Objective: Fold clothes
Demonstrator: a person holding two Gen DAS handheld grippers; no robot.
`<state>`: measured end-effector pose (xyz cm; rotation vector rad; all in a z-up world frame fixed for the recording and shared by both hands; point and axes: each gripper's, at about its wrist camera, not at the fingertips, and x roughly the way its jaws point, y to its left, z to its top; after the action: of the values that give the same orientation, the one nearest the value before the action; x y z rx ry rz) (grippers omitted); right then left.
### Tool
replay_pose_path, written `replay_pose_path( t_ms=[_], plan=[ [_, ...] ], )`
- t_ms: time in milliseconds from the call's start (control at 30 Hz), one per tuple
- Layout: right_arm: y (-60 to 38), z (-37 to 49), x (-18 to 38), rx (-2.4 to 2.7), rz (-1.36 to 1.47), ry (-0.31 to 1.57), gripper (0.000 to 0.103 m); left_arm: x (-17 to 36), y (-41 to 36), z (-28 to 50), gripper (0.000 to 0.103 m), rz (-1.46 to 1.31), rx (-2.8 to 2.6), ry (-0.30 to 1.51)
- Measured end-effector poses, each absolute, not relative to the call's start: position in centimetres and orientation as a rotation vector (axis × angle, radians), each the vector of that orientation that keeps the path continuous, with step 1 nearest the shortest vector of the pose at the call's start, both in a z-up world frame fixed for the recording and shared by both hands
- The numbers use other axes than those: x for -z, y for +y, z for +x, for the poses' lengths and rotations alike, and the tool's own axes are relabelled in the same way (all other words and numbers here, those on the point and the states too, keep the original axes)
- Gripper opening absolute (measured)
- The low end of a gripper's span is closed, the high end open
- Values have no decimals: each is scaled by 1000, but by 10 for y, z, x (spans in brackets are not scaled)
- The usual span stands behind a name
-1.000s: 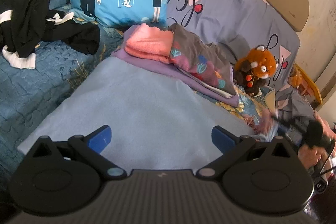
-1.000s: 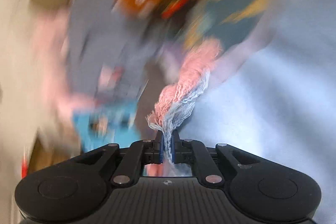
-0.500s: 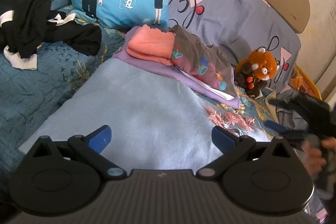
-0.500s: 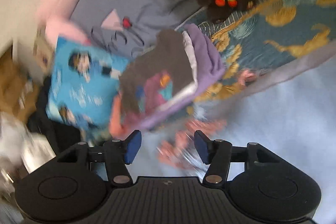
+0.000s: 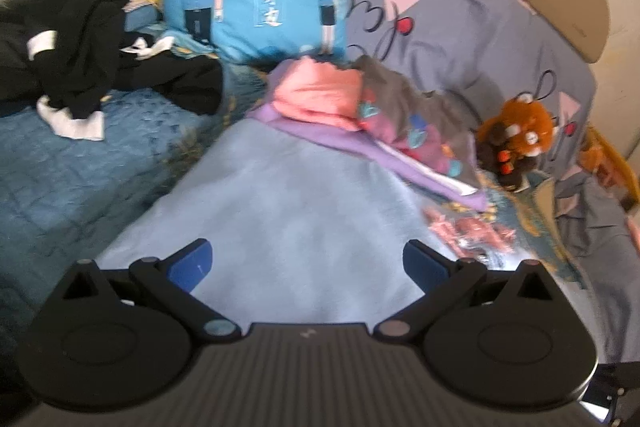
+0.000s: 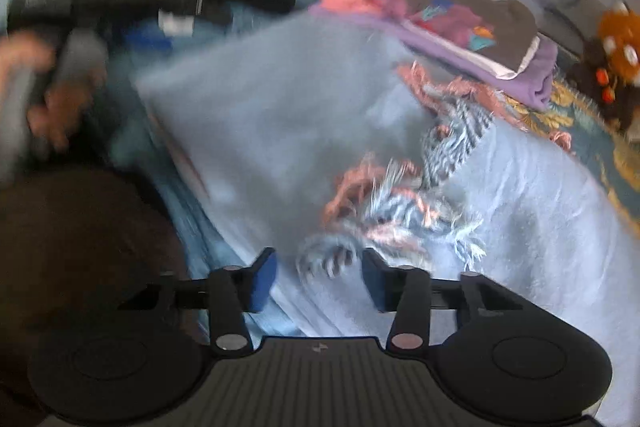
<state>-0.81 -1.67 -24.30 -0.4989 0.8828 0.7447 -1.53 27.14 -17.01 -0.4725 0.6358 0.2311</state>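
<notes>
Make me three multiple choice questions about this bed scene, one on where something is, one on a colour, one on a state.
1. Where does the red panda plush toy sit?
A. On the black clothes pile
B. On the cartoon pillow
C. Right of the folded clothes stack

2. What colour is the big cloth spread in front of the tools?
A. Light blue
B. Dark green
C. Bright yellow

3. How is the left tool?
A. Shut on the fringe
B. Wide open and empty
C. Shut on the pillow

Answers: 1 C, the toy sits beside the stack's right end in the left wrist view. 2 A, the cloth is pale blue with pink and blue fringe. 3 B, its blue pads stand far apart with only cloth below.
</notes>
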Motion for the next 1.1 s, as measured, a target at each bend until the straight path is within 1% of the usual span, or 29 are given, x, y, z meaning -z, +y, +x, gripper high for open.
replay_pose_path(
  t_ms=[33, 67, 100, 167, 233, 300, 367, 400, 467, 500, 533, 567, 600, 633, 700, 767, 900, 1033, 1100],
  plan=[
    [-16, -11, 245, -731, -518, 880, 15, 171, 274, -16, 102, -481, -243, 639],
    [-18, -11, 246, -717, -509, 883, 10, 173, 277, -17, 102, -495, -250, 641],
    [-23, -9, 243, -706, -465, 888, 8, 174, 279, -18, 102, -510, -257, 641],
    [-33, -5, 233, -689, -352, 897, 6, 175, 284, -20, 102, -538, -267, 641],
    [-48, -3, 217, -723, -175, 899, 4, 176, 285, -22, 102, -547, -270, 640],
    [-59, 0, 209, -779, -43, 918, 4, 176, 287, -23, 102, -556, -273, 639],
    [-59, 4, 219, -799, -33, 988, 10, 175, 285, -23, 102, -550, -265, 637],
    [-57, 2, 226, -789, -53, 1007, 15, 175, 284, -23, 102, -547, -261, 636],
    [-54, -2, 239, -761, -99, 1040, 16, 174, 281, -22, 102, -529, -252, 640],
    [-58, -5, 238, -759, -77, 1020, 16, 174, 279, -22, 102, -520, -249, 643],
    [-68, -7, 233, -756, -23, 984, 28, 174, 278, -22, 102, -511, -247, 645],
    [-81, -7, 227, -743, 34, 947, 36, 174, 277, -22, 102, -504, -246, 648],
    [-97, -8, 221, -709, 79, 904, 55, 175, 276, -22, 102, -504, -246, 648],
    [-118, -10, 217, -638, 103, 851, 65, 175, 276, -22, 102, -506, -247, 647],
    [-164, -13, 209, -458, 147, 760, 66, 175, 277, -23, 102, -513, -248, 646],
    [-227, -19, 208, -203, 290, 715, 66, 175, 277, -23, 102, -516, -250, 646],
    [-364, -57, 235, 283, 878, 672, 68, 175, 274, -23, 102, -499, -248, 646],
    [-426, -104, 273, 479, 1232, 561, 68, 171, 266, -25, 103, -492, -198, 609],
    [-434, -110, 286, 506, 1284, 529, 68, 169, 260, -24, 103, -478, -168, 602]
  ],
)
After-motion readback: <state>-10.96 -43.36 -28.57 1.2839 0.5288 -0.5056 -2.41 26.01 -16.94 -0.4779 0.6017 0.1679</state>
